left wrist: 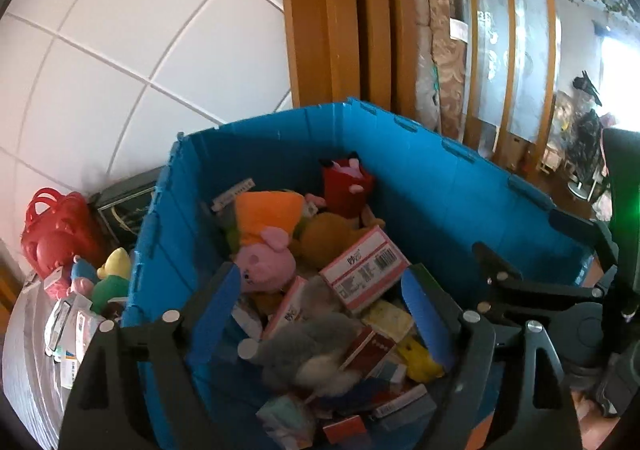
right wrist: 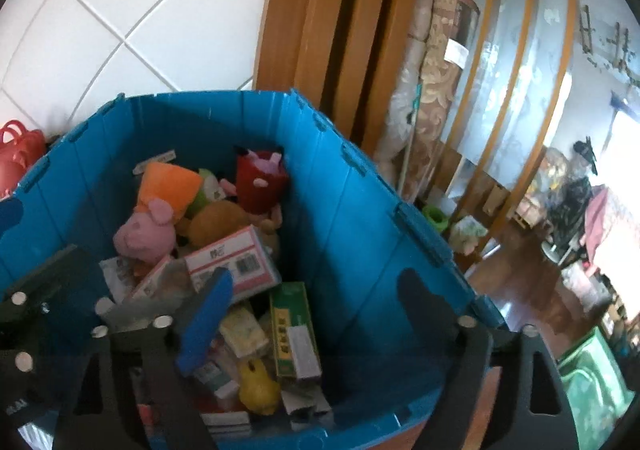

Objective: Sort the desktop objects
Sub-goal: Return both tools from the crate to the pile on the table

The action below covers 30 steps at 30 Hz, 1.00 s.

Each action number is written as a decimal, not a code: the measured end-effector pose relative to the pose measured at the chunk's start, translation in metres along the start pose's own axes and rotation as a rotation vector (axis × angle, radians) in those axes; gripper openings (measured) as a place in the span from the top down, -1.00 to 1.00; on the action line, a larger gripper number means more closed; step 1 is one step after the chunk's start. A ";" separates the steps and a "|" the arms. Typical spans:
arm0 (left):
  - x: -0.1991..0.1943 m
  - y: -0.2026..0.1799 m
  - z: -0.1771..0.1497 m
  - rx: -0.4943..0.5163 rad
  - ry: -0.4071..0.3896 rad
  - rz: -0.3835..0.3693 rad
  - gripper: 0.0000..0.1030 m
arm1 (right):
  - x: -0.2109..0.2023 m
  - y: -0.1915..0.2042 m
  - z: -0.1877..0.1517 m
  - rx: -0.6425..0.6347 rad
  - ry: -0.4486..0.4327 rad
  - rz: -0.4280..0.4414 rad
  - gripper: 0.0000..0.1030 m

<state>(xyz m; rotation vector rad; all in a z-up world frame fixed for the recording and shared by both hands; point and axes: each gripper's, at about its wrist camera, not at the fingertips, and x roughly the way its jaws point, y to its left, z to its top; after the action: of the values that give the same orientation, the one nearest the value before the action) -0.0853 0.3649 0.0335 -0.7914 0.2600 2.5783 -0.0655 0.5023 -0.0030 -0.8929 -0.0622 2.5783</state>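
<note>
Both grippers, left (left wrist: 324, 306) and right (right wrist: 316, 314), jaws apart, nothing held | over one blue crate (left wrist: 440, 186) | inside: one pink pig plush (left wrist: 266, 264), one grey plush (left wrist: 308, 354), several boxes

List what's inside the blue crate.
The crate holds a pink pig plush, an orange plush, a red plush, a grey plush, a yellow toy and small boxes. Its floor and lower layers are covered.

The blue bin (left wrist: 440, 186) looks ribbed plastic; the toys (left wrist: 268, 266) soft plush; the boxes (left wrist: 366, 266) glossy cardboard.
</note>
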 end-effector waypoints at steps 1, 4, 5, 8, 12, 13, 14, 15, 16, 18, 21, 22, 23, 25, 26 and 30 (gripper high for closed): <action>-0.003 0.002 0.001 -0.006 -0.004 0.002 -0.67 | -0.002 0.000 0.001 0.004 -0.004 0.002 -0.93; -0.014 0.013 0.001 -0.031 -0.033 0.014 -0.86 | -0.011 0.002 0.005 -0.003 -0.032 -0.011 -1.00; -0.020 0.018 0.002 -0.040 -0.046 0.020 -0.87 | -0.013 0.002 0.007 -0.004 -0.039 -0.014 -1.00; -0.037 0.038 0.003 -0.064 -0.079 0.027 -0.88 | -0.027 0.008 0.014 0.001 -0.070 0.000 -1.00; -0.066 0.080 -0.004 -0.086 -0.133 0.085 -0.90 | -0.052 0.028 0.024 0.017 -0.126 0.081 -1.00; -0.072 0.093 -0.007 -0.094 -0.139 0.108 -0.92 | -0.060 0.038 0.027 0.020 -0.145 0.111 -1.00; -0.077 0.110 -0.011 -0.105 -0.142 0.133 -0.93 | -0.068 0.049 0.031 0.019 -0.162 0.147 -1.00; -0.082 0.127 -0.017 -0.119 -0.141 0.160 -0.93 | -0.074 0.057 0.032 0.020 -0.172 0.172 -1.00; -0.084 0.141 -0.022 -0.128 -0.138 0.182 -0.93 | -0.082 0.069 0.034 0.020 -0.189 0.212 -1.00; -0.089 0.181 -0.038 -0.158 -0.122 0.257 -0.93 | -0.094 0.093 0.037 0.014 -0.212 0.269 -1.00; -0.091 0.238 -0.067 -0.210 -0.080 0.354 -0.93 | -0.110 0.138 0.041 0.001 -0.234 0.351 -1.00; -0.091 0.259 -0.078 -0.231 -0.059 0.380 -0.93 | -0.114 0.151 0.042 -0.007 -0.237 0.377 -1.00; -0.092 0.281 -0.091 -0.254 -0.039 0.401 -0.93 | -0.118 0.165 0.042 -0.015 -0.241 0.403 -1.00; -0.093 0.318 -0.111 -0.289 -0.005 0.423 -0.93 | -0.125 0.199 0.042 -0.033 -0.245 0.441 -1.00; -0.092 0.338 -0.122 -0.305 0.016 0.436 -0.93 | -0.127 0.218 0.041 -0.042 -0.243 0.467 -1.00; -0.091 0.392 -0.159 -0.337 0.058 0.441 -0.93 | -0.120 0.284 0.034 -0.067 -0.200 0.534 -1.00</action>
<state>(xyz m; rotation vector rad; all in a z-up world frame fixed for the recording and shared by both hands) -0.1169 -0.0627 -0.0249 -1.0241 0.0116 3.0684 -0.1040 0.1982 0.0457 -0.7474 0.0405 3.1748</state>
